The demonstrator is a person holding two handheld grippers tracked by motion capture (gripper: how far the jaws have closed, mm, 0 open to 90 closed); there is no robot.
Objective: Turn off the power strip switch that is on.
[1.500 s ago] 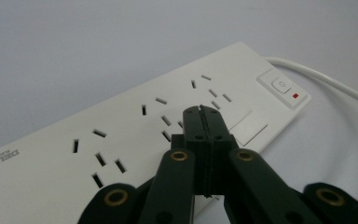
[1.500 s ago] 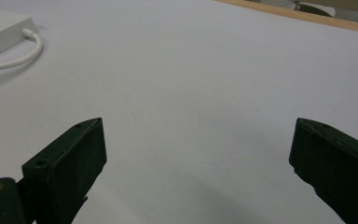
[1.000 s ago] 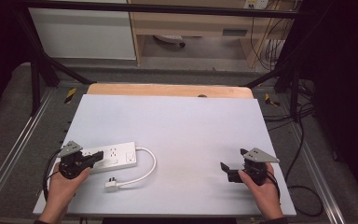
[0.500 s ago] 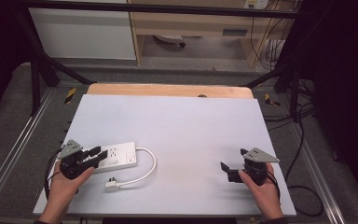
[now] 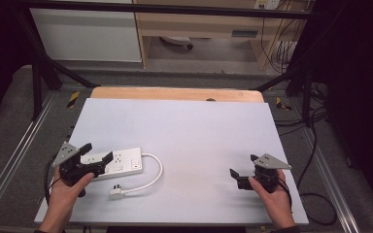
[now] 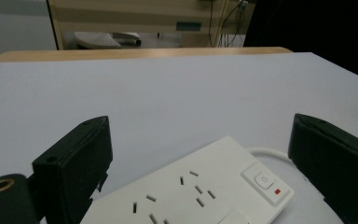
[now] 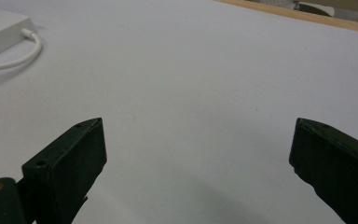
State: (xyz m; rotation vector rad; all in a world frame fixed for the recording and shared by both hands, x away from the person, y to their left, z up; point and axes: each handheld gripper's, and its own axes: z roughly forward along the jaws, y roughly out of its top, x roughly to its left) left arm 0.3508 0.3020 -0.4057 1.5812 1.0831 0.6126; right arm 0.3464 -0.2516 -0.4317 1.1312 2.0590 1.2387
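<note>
Between wide claw jaws, white power strip (image 6: 200, 191).

White power strip (image 5: 119, 164) bearing dark socket slots and a red-marked switch (image 6: 267, 182), with white cord (image 5: 151, 171) and plug (image 5: 116, 193), on a pale grey-white surface (image 5: 194, 136) edged in light wood; both tools, left tool (image 5: 96, 153) and right tool (image 5: 243, 169), black with grey plates.

I see a flat, pale white table surface (image 5: 194, 131) with a strip of light wood (image 5: 175, 93) along its far edge. A white rectangular plastic power strip (image 5: 121, 162) lies flat near the front left corner. Its white cable (image 5: 155, 167) loops to the right and curls back to a white plug (image 5: 116, 193), which rests just in front of the strip.
</note>
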